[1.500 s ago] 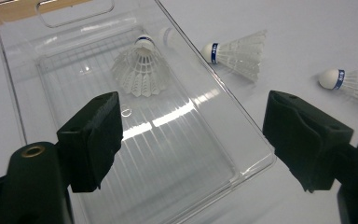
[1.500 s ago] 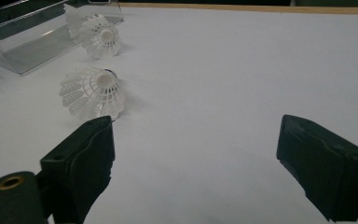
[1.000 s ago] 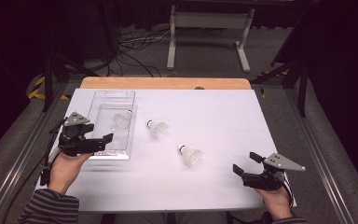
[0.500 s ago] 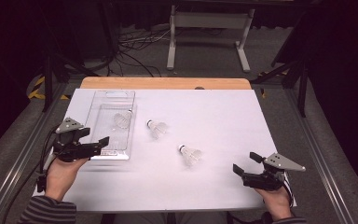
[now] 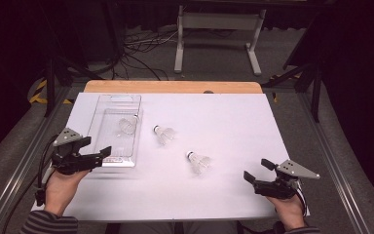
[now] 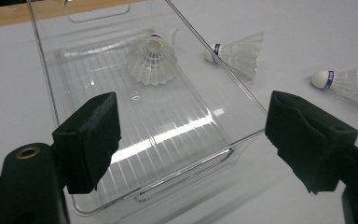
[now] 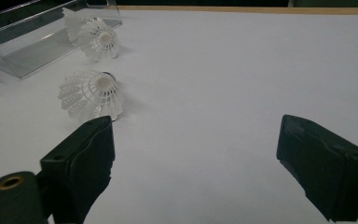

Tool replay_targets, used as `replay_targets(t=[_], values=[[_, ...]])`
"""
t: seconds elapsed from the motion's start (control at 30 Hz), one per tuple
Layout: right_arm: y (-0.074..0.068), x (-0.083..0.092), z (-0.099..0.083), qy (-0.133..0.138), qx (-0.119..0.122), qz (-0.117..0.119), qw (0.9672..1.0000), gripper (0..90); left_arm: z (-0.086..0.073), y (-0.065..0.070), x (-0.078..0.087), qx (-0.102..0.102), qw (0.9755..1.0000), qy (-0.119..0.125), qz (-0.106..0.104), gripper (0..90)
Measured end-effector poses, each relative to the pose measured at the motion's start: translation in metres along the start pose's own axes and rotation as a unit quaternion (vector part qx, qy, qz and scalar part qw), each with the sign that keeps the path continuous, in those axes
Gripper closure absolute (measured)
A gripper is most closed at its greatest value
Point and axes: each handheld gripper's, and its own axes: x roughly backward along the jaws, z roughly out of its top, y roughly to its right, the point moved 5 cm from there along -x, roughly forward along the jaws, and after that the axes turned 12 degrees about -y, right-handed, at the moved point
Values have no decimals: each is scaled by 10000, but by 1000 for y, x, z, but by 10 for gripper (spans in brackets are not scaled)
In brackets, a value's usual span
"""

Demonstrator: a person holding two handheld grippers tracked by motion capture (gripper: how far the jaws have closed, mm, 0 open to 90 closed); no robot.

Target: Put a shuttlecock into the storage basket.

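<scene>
Since a second ago the left hand-held gripper (image 5: pixel 97 152) has drawn back toward the near left corner of the surface (image 5: pixel 233 126), off the clear tray (image 5: pixel 108 158), while the right hand-held gripper (image 5: pixel 255 171) has kept its place at the near right edge.

From the high view, one shuttlecock (image 5: pixel 126 126) lies inside the tray. Two more lie loose on the surface: one (image 5: pixel 164 134) just right of the tray, the other (image 5: pixel 198 161) nearer the person, about midway between the two hands and a little closer to the right one. Both hand-held grippers are spread wide and hold nothing.

From the left gripper view, the wide jaws frame the tray's near end (image 6: pixel 186 163); the shuttlecock (image 6: pixel 151 59) in the tray rests skirt toward the camera, and the two loose ones (image 6: pixel 240 49) (image 6: pixel 354 84) lie beyond the tray's right wall.

From the right gripper view, the nearer loose shuttlecock (image 7: pixel 91 93) lies ahead and to the left of the open jaws, its axis running roughly away from the camera with the cork at the far end. Probably the right hand takes it next, swinging left to bracket the skirt.
</scene>
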Motion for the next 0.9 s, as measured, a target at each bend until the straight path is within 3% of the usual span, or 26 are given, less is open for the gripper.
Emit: replay_targets(t=[0.9], values=[[0, 0, 0, -21, 61, -65, 10000, 122, -32, -5, 3, 154, 9991, 388, -2, 181]])
